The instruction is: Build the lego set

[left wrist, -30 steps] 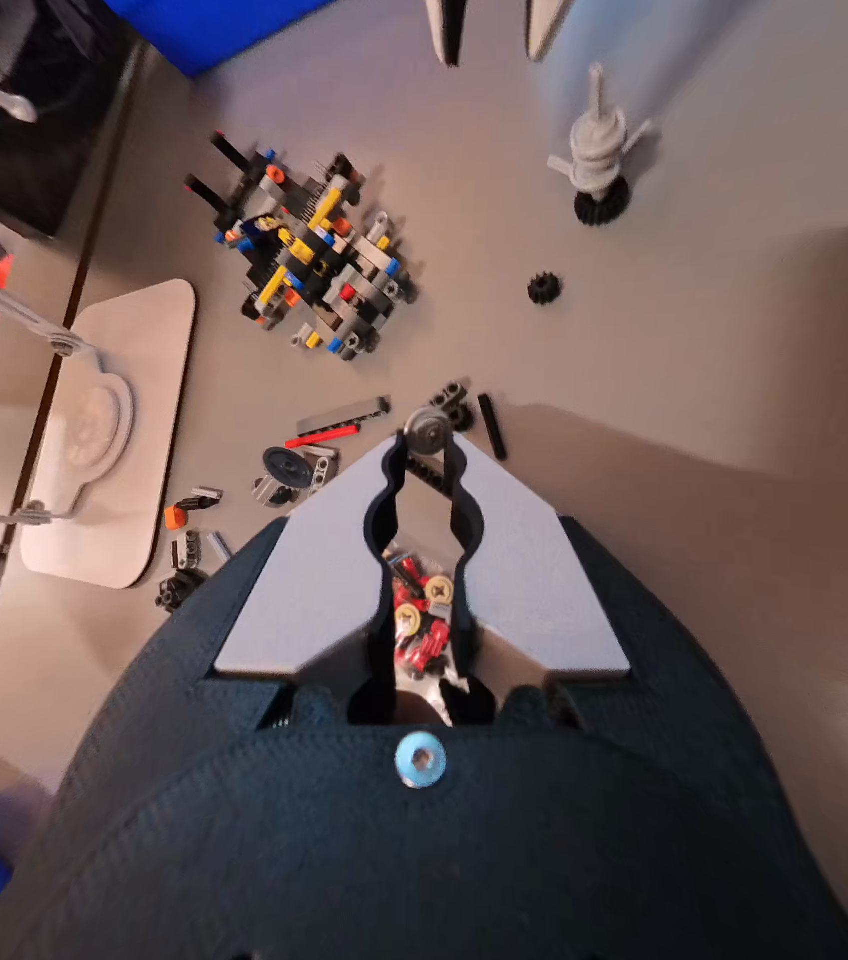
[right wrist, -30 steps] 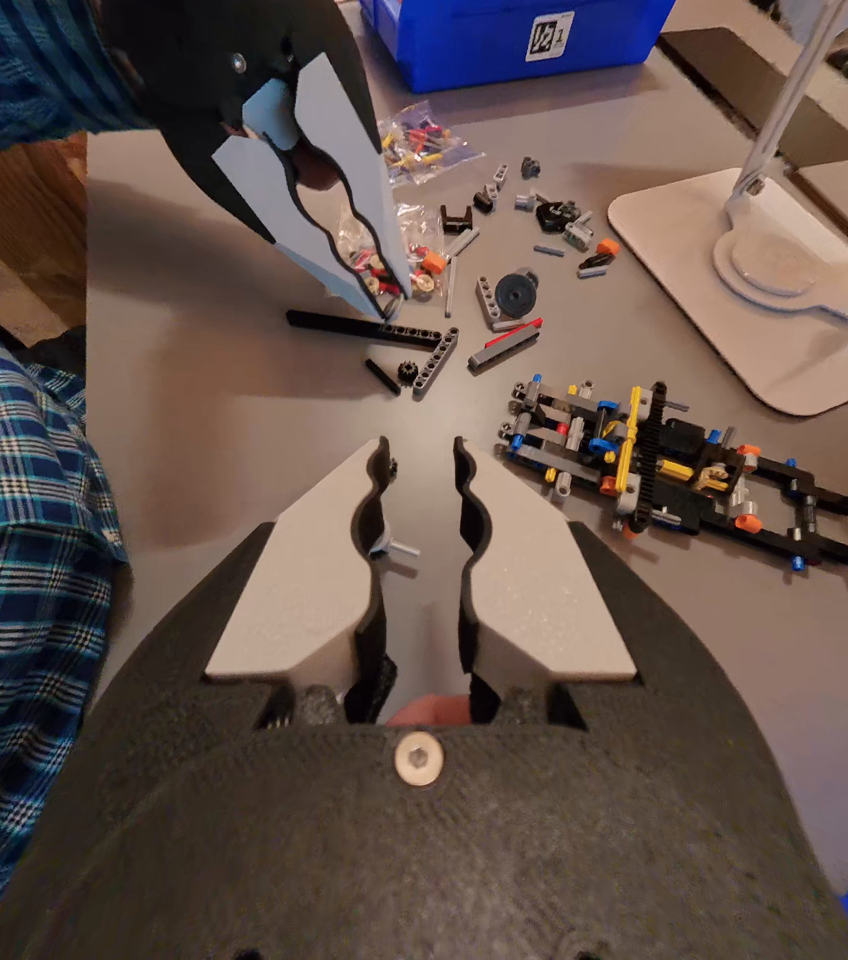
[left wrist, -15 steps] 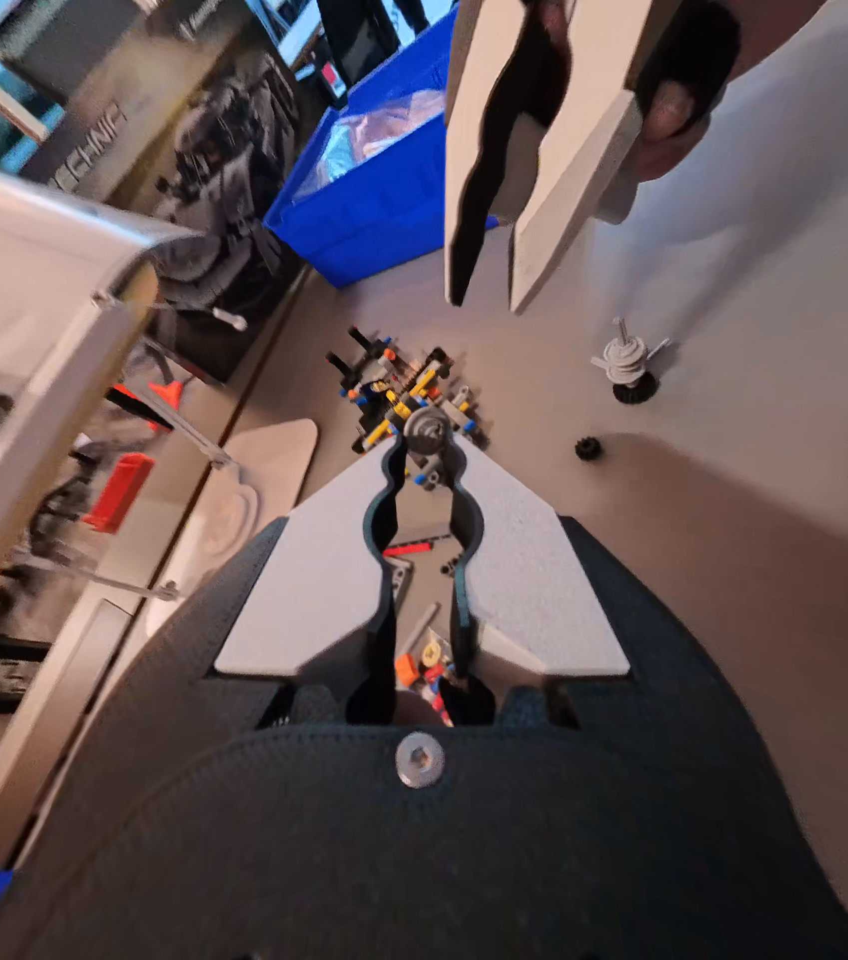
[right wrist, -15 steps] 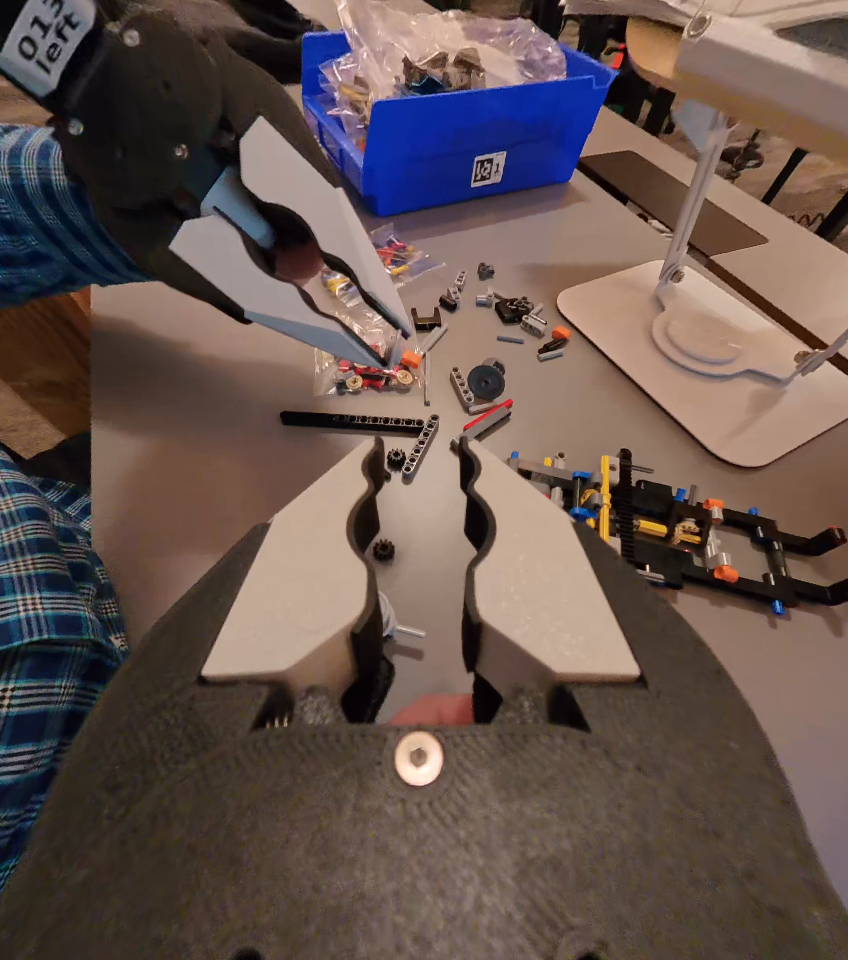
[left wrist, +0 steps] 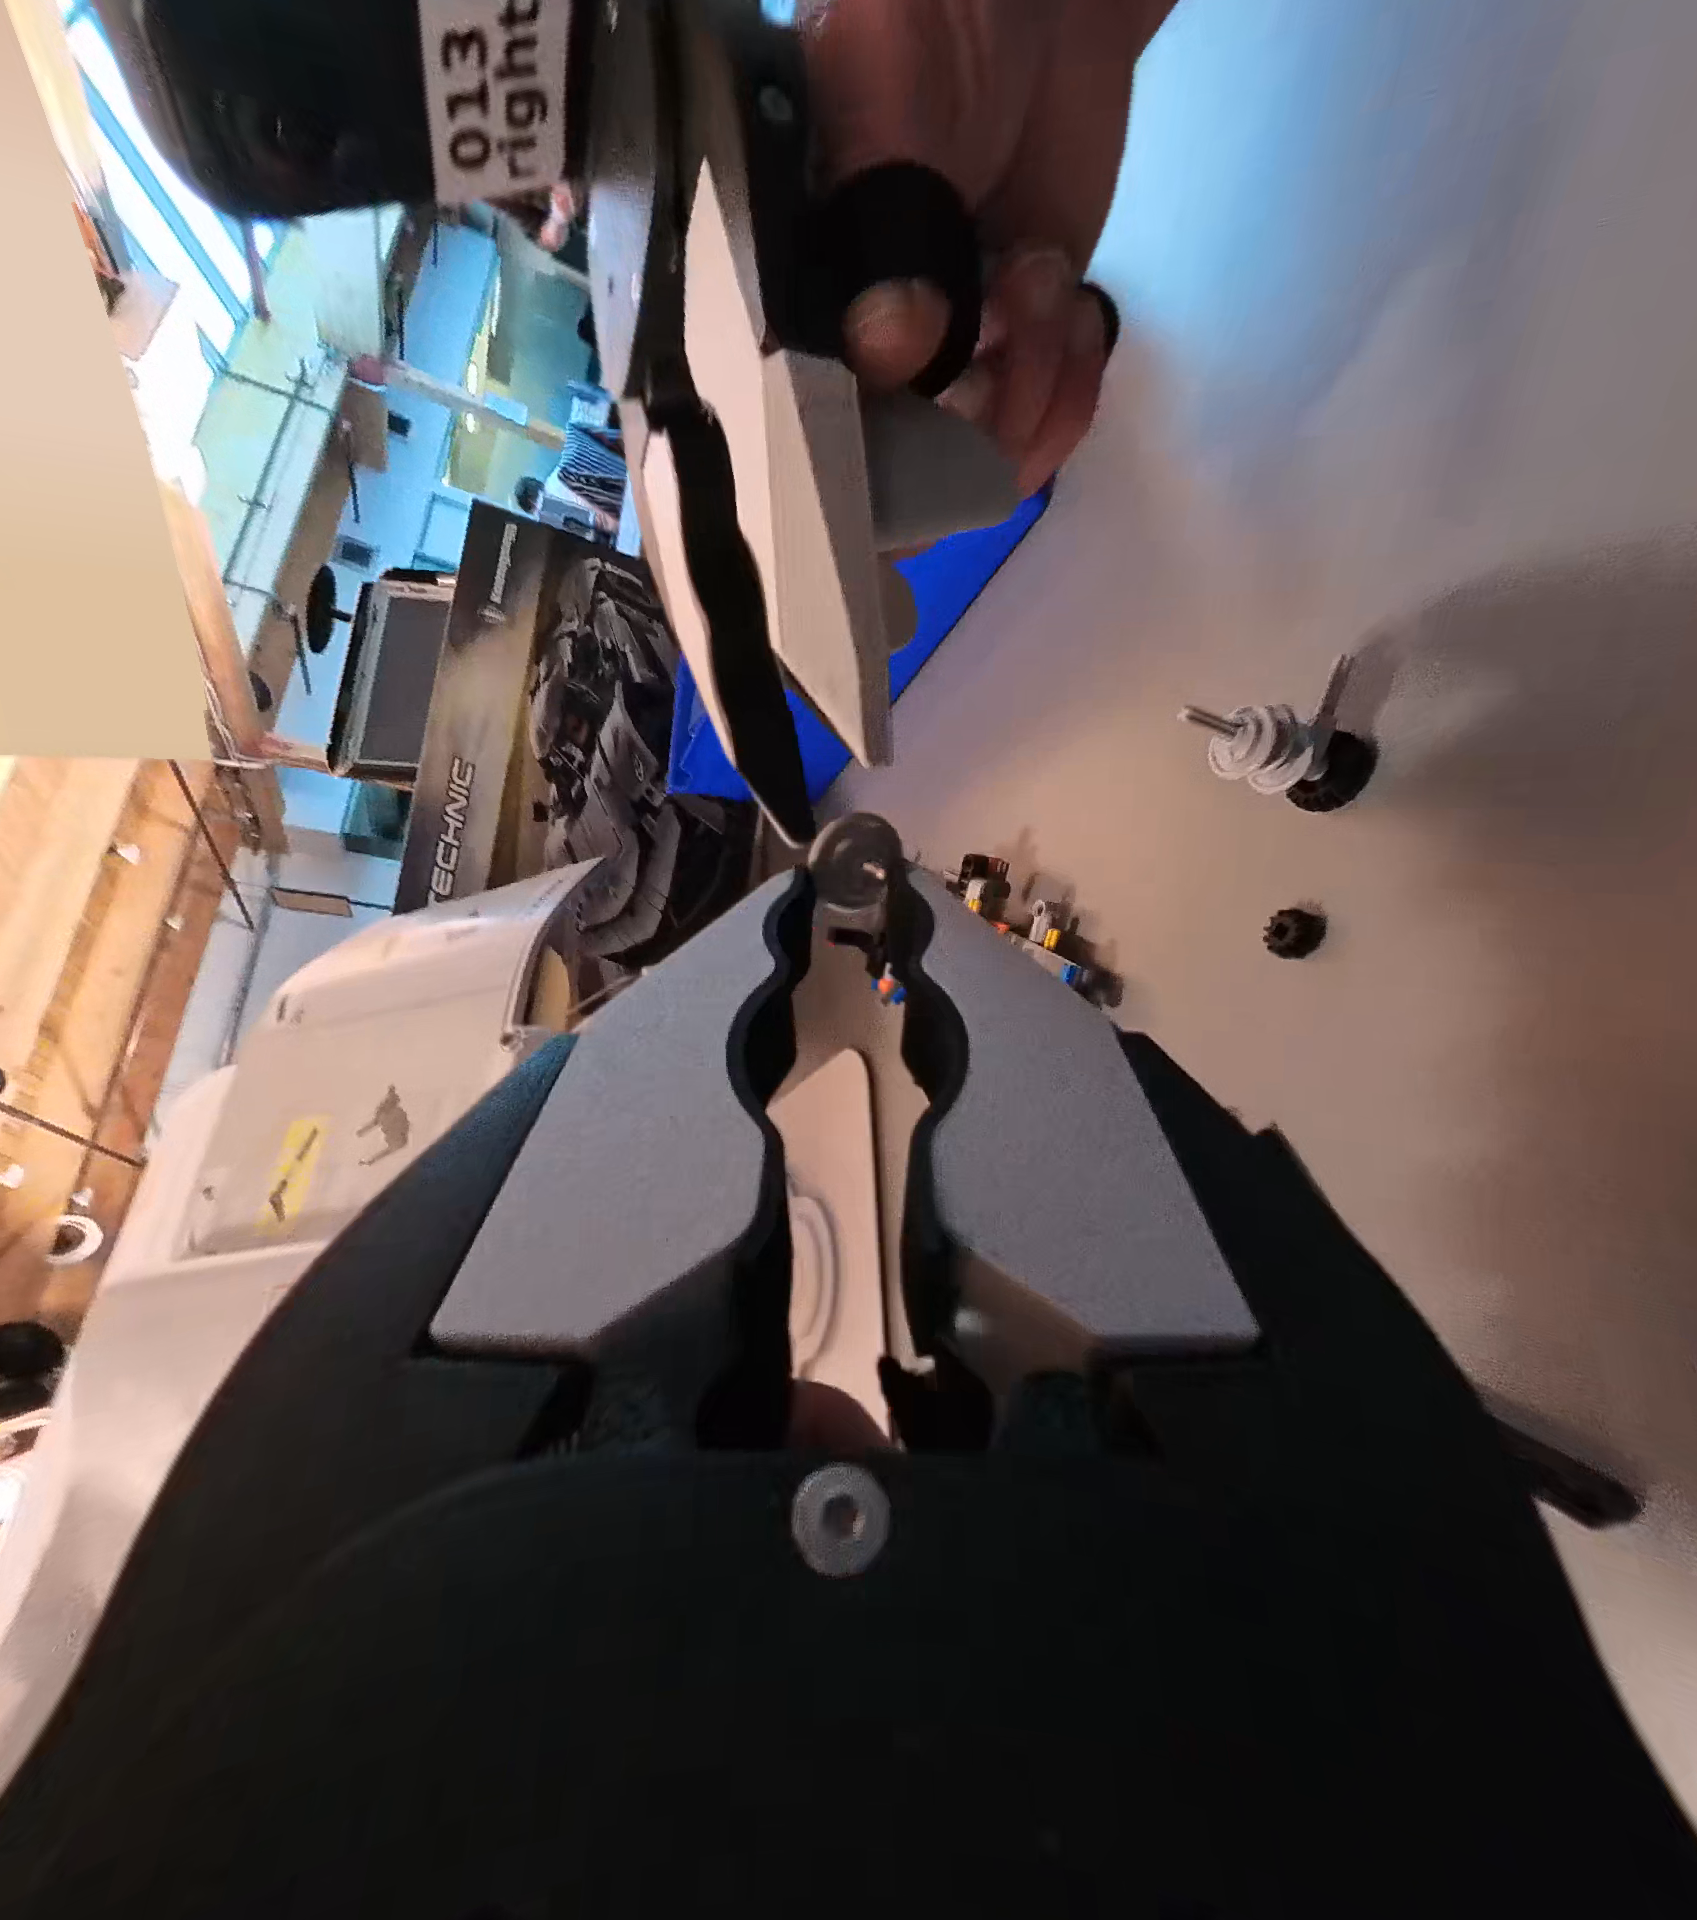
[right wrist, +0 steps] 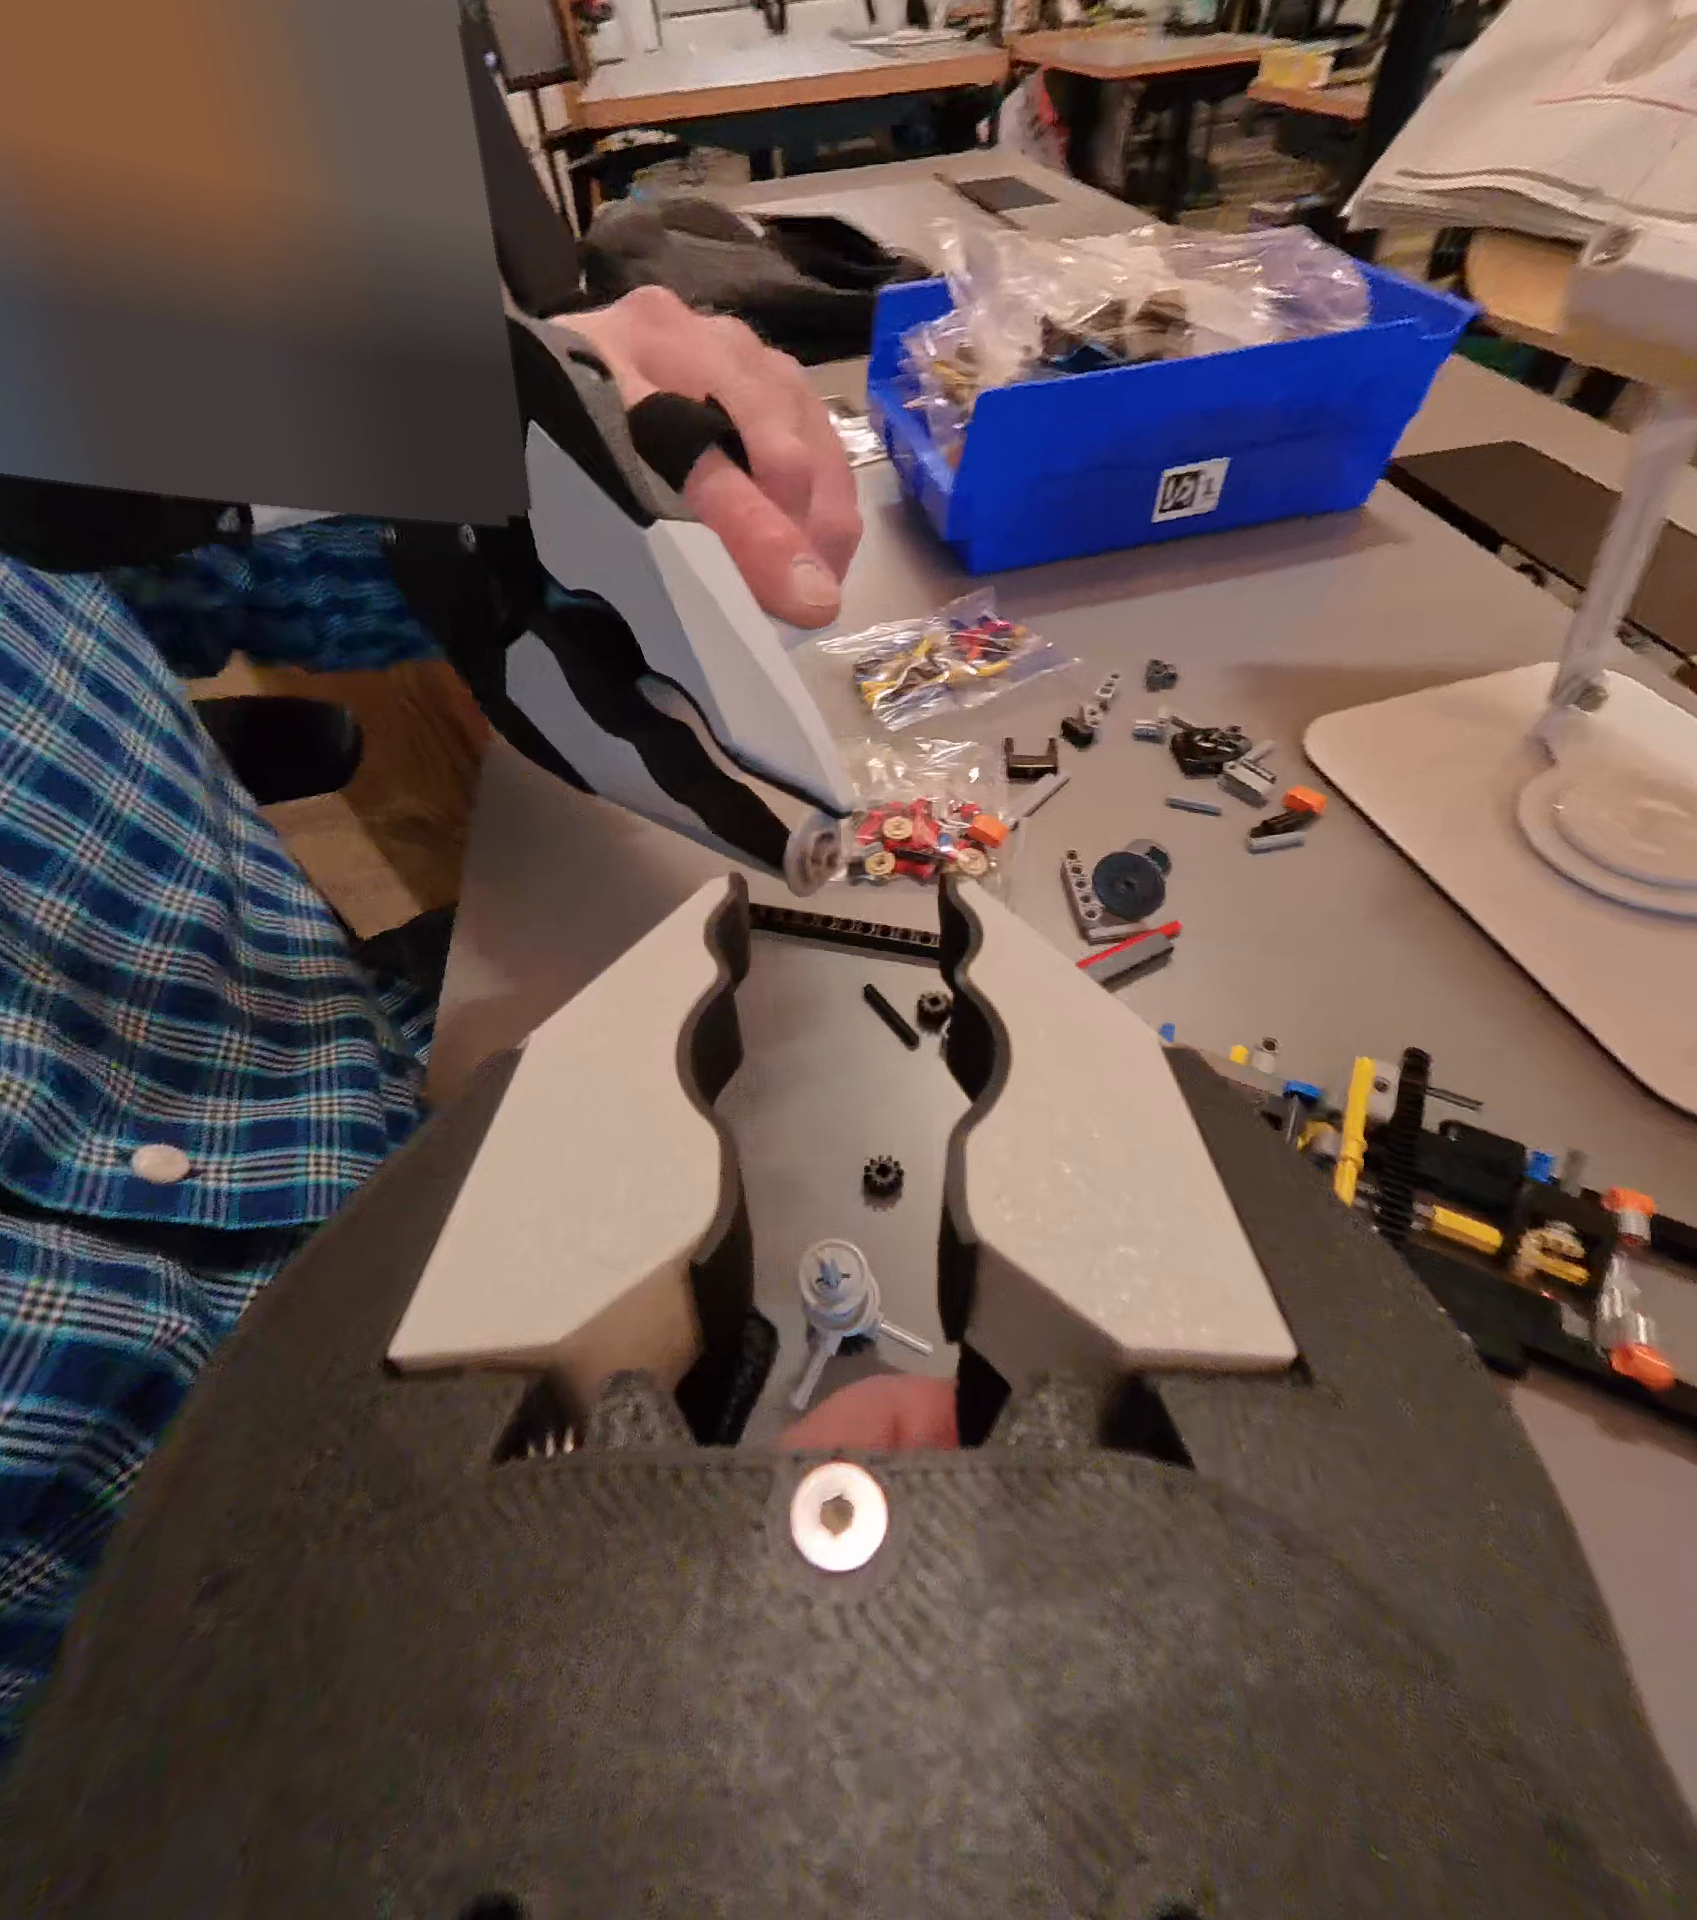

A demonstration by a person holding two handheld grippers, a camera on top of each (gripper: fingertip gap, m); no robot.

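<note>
Holding a small grey round piece (left wrist: pixel 856 854) at its tips, my left gripper (left wrist: pixel 854 883) has swung up off the table (right wrist: pixel 1239 644) since a second ago, when it hung low over the loose parts. My right gripper (right wrist: pixel 842 904) is parted with nothing between its jaws; it has risen too, its tips now almost meeting that piece. Below it stand the grey axle assembly (right wrist: pixel 836 1299) and a black gear (right wrist: pixel 883 1176). Well to the right lies the chassis (right wrist: pixel 1509 1205).
</note>
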